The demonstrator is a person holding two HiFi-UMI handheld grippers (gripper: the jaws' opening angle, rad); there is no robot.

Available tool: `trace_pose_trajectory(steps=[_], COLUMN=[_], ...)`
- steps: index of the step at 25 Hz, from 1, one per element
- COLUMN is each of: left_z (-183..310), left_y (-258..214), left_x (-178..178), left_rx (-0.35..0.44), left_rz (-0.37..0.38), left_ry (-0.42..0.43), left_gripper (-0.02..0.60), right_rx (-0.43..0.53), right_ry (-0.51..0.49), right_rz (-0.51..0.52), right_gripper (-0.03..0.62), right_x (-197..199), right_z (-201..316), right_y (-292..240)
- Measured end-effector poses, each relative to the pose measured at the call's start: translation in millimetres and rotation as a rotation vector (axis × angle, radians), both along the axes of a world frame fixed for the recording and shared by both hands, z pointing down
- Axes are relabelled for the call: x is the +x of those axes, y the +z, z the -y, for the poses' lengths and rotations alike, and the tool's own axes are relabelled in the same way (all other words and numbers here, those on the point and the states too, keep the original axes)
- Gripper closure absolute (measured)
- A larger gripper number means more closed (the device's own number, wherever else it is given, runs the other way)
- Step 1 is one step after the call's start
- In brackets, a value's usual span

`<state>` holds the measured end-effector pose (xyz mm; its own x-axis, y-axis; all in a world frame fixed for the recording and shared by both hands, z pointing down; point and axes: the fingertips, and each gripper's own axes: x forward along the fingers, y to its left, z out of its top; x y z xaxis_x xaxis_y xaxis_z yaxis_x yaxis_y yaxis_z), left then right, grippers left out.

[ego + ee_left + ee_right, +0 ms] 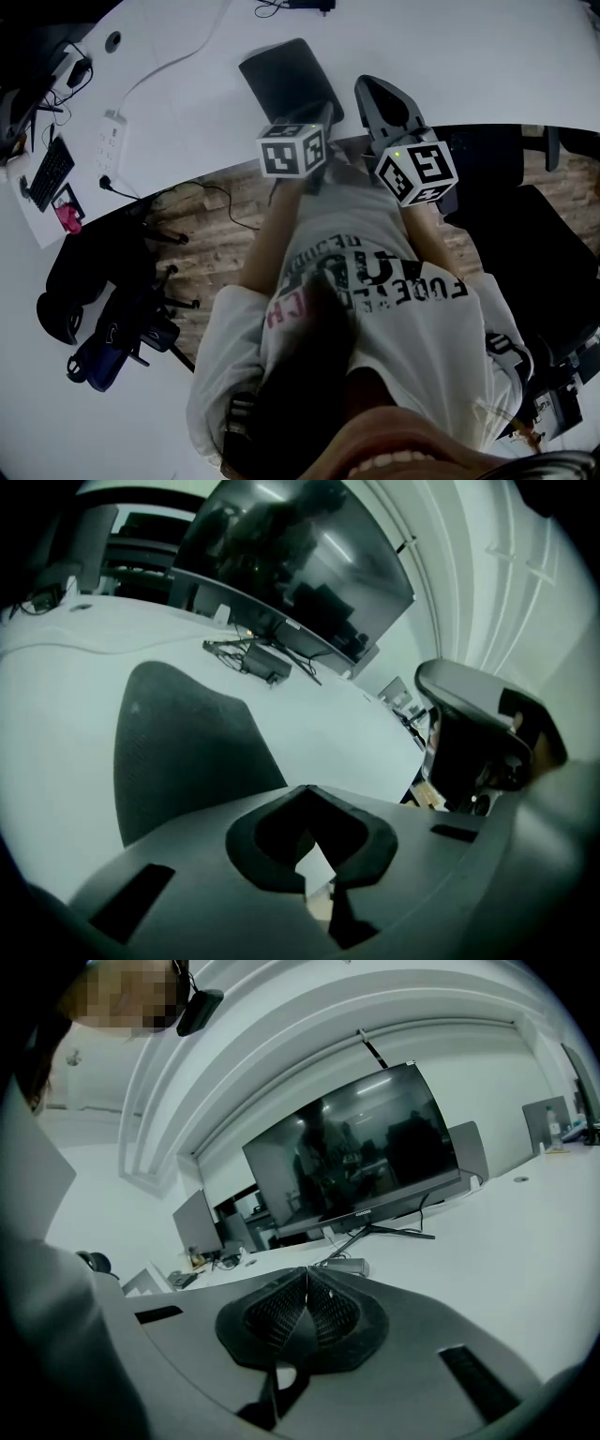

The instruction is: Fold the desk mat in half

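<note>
desk mat (281,75) lies at the bench's (450,56) near edge. left hand-held gripper (305,791) is closed at its near corner, pinch on it unclear. right hand-held gripper (306,1274), beside the mat, is closed on nothing.

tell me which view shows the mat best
Head view: the mat shows nearly whole against the desk, only its near edge covered. The left gripper view shows it larger, but its near part is hidden. The right gripper view doesn't show it.
</note>
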<state>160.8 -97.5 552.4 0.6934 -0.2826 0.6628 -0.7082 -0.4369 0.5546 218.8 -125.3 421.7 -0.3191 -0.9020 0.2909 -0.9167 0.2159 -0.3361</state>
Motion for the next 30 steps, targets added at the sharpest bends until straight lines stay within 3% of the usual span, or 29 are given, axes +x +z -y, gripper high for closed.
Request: trace_pose_trajectory(steps=[4,11,23,30], left_z=[24.0,55.0,85.9,102.6], left_y=[-27.1,-62.9,-118.6,-145.4], left_x=[-12.5,-33.9,-85.0,-117.0], left_rx=[0.178,0.352,0.511,0.579], left_rz=[0.020,-0.014,-0.071,-0.100], left_ry=[-0.020,-0.099,-0.151,-0.173], left_gripper=[0.578,0.578,0.578,0.578], right_rx=[0.000,-0.014,0.046,0.115], right_ry=[-0.016,-0.015,0.034,0.013], right_rz=[0.007,-0.003,-0.018,-0.038], right_gripper=[0.594,0.594,0.594,0.594], right_x=[-11.9,-21.0,-52.9,-83.0], right_z=[5.3,6.8,22.5,34.4], right_y=[1.7,5.4,-20.9,-46.7])
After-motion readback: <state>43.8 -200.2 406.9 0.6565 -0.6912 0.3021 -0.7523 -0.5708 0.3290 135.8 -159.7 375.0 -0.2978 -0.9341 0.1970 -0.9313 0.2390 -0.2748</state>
